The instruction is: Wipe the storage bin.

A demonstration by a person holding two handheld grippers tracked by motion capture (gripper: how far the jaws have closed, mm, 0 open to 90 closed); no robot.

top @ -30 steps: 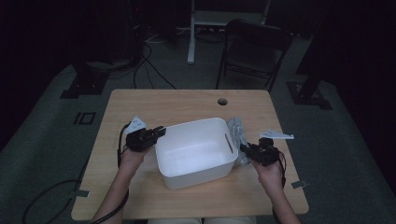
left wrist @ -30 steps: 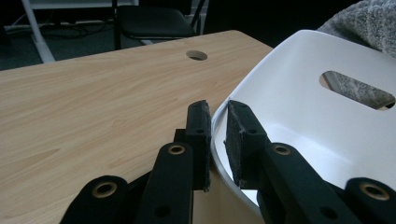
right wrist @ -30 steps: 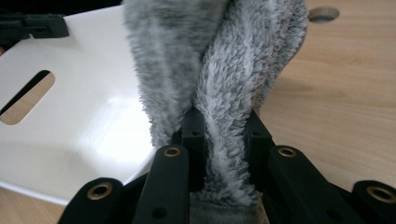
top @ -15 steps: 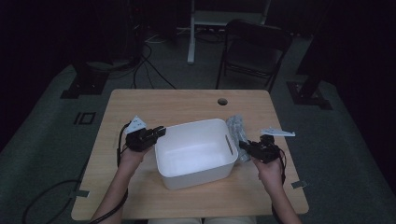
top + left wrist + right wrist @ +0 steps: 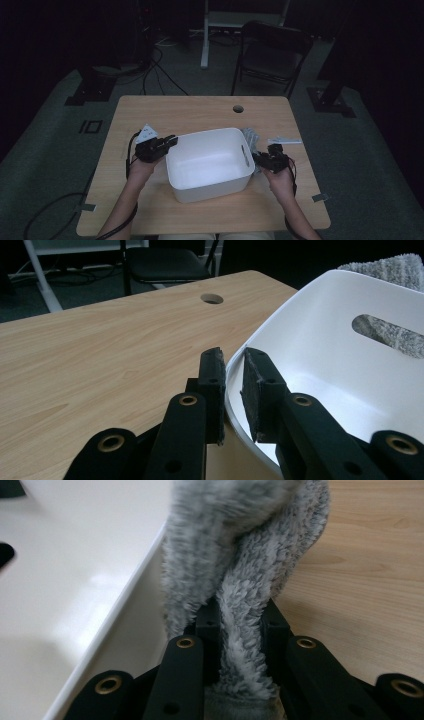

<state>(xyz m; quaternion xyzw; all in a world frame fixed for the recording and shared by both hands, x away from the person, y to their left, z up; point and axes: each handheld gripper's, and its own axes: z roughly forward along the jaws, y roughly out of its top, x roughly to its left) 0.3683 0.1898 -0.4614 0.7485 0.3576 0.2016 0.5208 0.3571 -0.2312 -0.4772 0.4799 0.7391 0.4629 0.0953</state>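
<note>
At the high view's centre the white bin sits on the desk; the left claw pinches its rim, and the right claw, pinching the grey fleece cloth, should lift it clear over the bin's wall.
</note>
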